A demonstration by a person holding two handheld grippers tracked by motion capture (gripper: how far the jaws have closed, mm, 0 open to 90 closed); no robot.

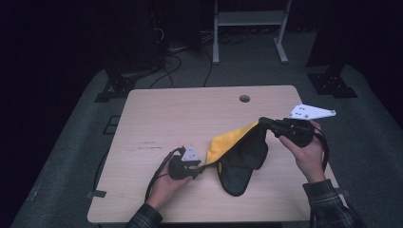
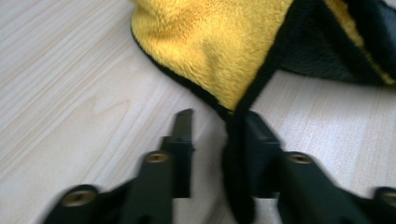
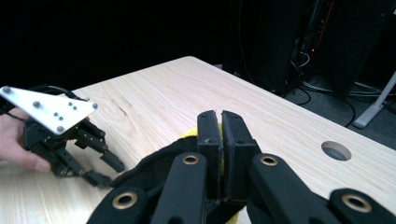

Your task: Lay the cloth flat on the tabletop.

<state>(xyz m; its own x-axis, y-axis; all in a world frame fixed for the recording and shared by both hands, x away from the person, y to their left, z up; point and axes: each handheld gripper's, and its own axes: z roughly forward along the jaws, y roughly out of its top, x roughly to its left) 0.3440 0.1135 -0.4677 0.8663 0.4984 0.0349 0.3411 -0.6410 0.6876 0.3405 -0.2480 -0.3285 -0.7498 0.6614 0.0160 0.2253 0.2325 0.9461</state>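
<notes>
While I hunt for a brand or label, I find no writing I can read on the cloth (image 1: pixel 240 159), on either gripper or on the table (image 1: pixel 180 114); faint dark marks on the wood left of the cloth are too small to make out. I see the cloth as a fleecy piece, bright yellow on one face and black on the other, with a thin black binding along its edge. It lies near the front middle of the table, its lower black lobe resting on the wood and its upper corner lifted off it. My right gripper (image 1: pixel 264 122) has that raised corner: in the right gripper view its jaws stand pressed together with yellow and black fleece pinched between them (image 3: pixel 219 135). My left gripper (image 1: pixel 202 167) sits at the cloth's left corner, low on the wood. In the left gripper view (image 2: pixel 212 123) its jaws stand apart with a clear gap, and the black-bound corner lies against the inner face of one jaw while the other jaw is free of it, so it grips nothing. A round hole (image 1: pixel 244 99) sits in the table beyond the cloth.
</notes>
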